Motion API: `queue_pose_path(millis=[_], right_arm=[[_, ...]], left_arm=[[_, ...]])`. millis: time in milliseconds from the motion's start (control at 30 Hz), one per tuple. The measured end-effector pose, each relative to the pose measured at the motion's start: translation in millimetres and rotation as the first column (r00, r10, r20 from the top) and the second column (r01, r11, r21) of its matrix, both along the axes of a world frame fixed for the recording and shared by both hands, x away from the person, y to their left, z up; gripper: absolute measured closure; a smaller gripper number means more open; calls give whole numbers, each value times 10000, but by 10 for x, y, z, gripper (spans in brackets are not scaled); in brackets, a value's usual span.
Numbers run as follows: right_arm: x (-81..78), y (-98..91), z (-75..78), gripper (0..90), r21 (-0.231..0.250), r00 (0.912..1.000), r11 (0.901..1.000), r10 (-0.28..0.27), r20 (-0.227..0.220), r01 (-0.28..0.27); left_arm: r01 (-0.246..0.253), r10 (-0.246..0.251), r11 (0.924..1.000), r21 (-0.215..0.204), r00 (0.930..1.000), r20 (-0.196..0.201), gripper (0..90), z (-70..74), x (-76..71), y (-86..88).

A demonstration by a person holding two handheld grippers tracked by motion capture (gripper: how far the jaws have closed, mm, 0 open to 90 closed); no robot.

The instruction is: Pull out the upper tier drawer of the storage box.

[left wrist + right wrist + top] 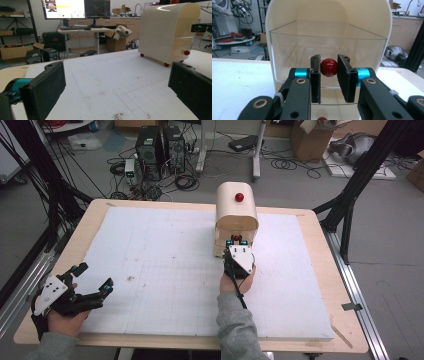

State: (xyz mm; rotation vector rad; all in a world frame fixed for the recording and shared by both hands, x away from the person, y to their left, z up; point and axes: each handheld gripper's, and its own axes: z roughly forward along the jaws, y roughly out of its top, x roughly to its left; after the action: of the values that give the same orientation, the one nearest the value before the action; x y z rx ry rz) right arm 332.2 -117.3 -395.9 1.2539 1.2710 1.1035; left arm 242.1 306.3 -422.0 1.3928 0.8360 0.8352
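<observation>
Cream bread-bin-style box (236, 210) with an arched top, standing on the white-covered desk (165, 270) at about 1 o'clock from the desk's centre in the high view. Its front holds a clear drawer (287, 62) fitted with a red ball knob (328, 67); a second red knob (239, 197) sits on the box's top, and small red feet (166, 64) show beneath it in the left gripper view. The right tool (329, 75) is at the box's front face, at 6 o'clock from it, its pads narrowed onto the red ball knob and gripping it from both sides. The left tool (92, 279) rests at the desk's 8 o'clock corner, well apart from the box, jaws spread wide and holding nothing.
</observation>
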Motion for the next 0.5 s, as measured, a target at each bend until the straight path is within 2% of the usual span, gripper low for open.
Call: queue_pose_path(millis=[500], right_arm=[[-222, -9, 78, 733, 142, 9994, 9997, 213, 257, -217]], left_arm=[[-47, 47, 10000, -5, 10000, 22, 17, 6, -4, 12]])
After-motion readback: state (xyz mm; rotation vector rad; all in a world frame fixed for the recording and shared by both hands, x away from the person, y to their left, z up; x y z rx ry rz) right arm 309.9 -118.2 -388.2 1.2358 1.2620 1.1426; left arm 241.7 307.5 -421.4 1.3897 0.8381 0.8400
